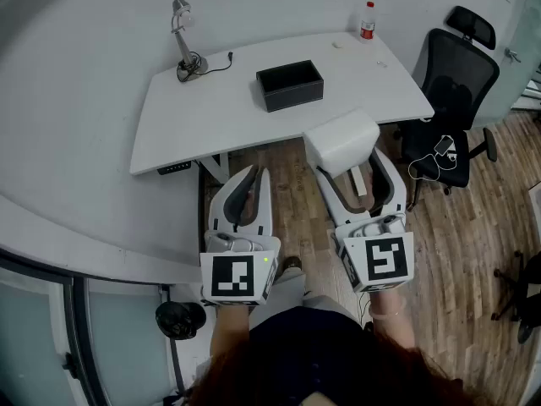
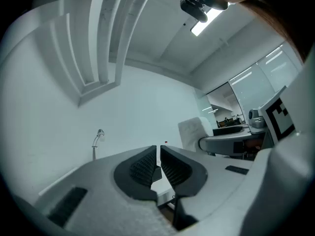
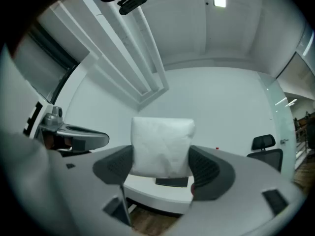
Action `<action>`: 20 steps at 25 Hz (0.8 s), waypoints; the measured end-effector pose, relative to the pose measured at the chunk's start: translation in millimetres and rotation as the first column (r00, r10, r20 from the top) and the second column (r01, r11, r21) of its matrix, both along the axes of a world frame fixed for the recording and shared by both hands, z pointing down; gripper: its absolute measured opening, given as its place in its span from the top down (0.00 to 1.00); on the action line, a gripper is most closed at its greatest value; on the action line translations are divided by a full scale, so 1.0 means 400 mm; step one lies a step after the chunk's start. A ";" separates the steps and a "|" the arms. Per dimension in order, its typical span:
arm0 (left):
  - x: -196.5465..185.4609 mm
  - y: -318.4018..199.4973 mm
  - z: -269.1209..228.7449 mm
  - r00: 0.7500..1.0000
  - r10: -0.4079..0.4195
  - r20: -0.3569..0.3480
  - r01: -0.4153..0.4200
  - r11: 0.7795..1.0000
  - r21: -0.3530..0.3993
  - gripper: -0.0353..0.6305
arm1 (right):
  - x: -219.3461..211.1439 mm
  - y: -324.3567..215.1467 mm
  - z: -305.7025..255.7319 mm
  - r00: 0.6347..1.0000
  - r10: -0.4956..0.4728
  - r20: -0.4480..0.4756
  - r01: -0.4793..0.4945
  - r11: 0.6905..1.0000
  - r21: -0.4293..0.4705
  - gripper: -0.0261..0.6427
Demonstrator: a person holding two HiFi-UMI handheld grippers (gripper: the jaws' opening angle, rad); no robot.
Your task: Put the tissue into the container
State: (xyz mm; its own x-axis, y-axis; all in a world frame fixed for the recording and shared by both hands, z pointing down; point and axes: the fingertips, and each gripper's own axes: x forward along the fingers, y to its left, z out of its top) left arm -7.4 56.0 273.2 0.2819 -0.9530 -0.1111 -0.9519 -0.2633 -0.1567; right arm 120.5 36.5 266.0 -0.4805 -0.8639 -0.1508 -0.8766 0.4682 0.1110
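A white tissue pack (image 1: 341, 141) sits between the jaws of my right gripper (image 1: 359, 169), which is shut on it and holds it in the air just short of the desk's front edge. In the right gripper view the tissue pack (image 3: 162, 147) fills the gap between both pads. A black open container (image 1: 290, 85) stands on the white desk (image 1: 203, 108), beyond the pack. My left gripper (image 1: 251, 183) hangs over the floor left of the right one, jaws shut with nothing in them; the left gripper view shows its pads (image 2: 147, 167) nearly touching.
A desk lamp (image 1: 184, 39) stands at the desk's far left, a red-capped bottle (image 1: 367, 20) at its far right. A black office chair (image 1: 448, 91) stands right of the desk. Wooden floor lies below the grippers; a curved white ledge (image 1: 76, 235) runs at left.
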 end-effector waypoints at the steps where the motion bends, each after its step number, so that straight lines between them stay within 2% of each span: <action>1: -0.003 -0.013 -0.002 1.000 0.003 -0.003 -0.003 1.000 0.004 0.88 | -0.002 -0.011 -0.002 1.000 0.006 0.010 -0.006 1.000 0.003 0.41; 7: -0.032 -0.091 -0.007 0.999 0.014 -0.032 -0.014 1.000 -0.006 0.88 | -0.012 -0.088 0.012 0.998 0.050 0.024 -0.049 0.999 -0.016 0.41; 11: -0.051 -0.149 -0.002 0.999 0.019 -0.046 -0.020 1.000 -0.014 0.88 | -0.023 -0.144 0.038 0.997 0.082 -0.013 -0.082 0.992 -0.098 0.41; 14: -0.066 -0.195 0.003 0.998 0.022 -0.059 -0.023 1.000 -0.016 0.88 | -0.044 -0.188 0.027 0.998 0.070 0.002 -0.070 0.996 -0.050 0.41; 20: -0.091 -0.273 0.003 0.997 0.051 -0.057 -0.052 0.999 -0.015 0.88 | -0.075 -0.261 0.030 0.996 0.084 0.007 -0.084 0.995 -0.055 0.41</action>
State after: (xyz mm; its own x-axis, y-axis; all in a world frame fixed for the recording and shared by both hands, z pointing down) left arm -43.8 -53.3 274.4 0.3241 -0.9393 -0.1126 -0.9443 -0.3140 -0.0982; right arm 90.6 -68.1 278.1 -0.4046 -0.9083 -0.1066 -0.9140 0.3978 0.0790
